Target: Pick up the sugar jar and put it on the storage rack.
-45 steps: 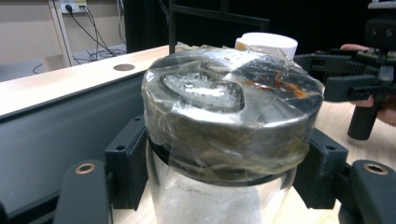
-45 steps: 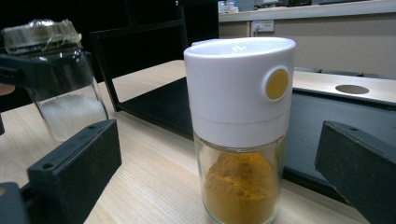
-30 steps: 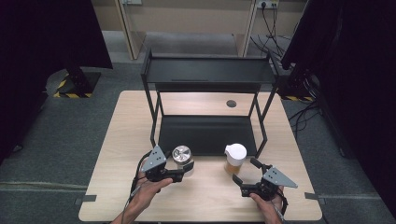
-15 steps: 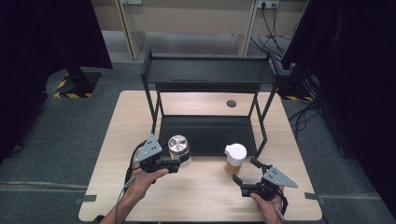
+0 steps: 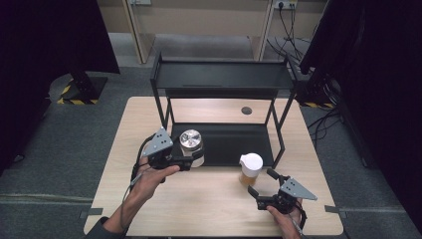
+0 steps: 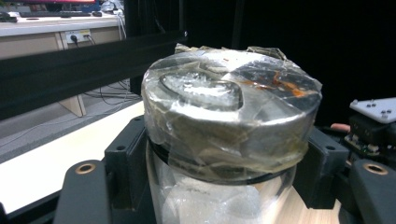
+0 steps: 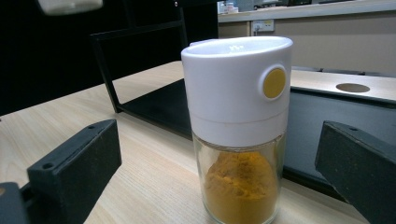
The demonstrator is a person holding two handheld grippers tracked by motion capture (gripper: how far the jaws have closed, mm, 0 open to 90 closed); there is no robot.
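A glass jar with a silver, tape-wrapped lid (image 5: 191,144) (image 6: 229,121) is clamped between the jaws of my left gripper (image 5: 191,160), lifted at the front left corner of the black rack's lower shelf (image 5: 234,142). White material shows inside the jar. A glass spice jar with a white cap and yellow powder (image 5: 250,169) (image 7: 237,135) stands upright on the table by the shelf's front edge. My right gripper (image 5: 260,185) sits just in front of it, jaws open and wide apart on either side of the jar, not touching it.
The black two-level metal rack (image 5: 224,74) stands at the back of the wooden table (image 5: 209,209), its posts (image 5: 278,134) near both jars. A round cable hole (image 5: 246,110) is behind it. A person's hands hold both grippers from the table's near edge.
My left gripper has carried the silver-lidded jar forward and slightly right, from the open table up to the rack's lower shelf. The right gripper and the spice jar have stayed put.
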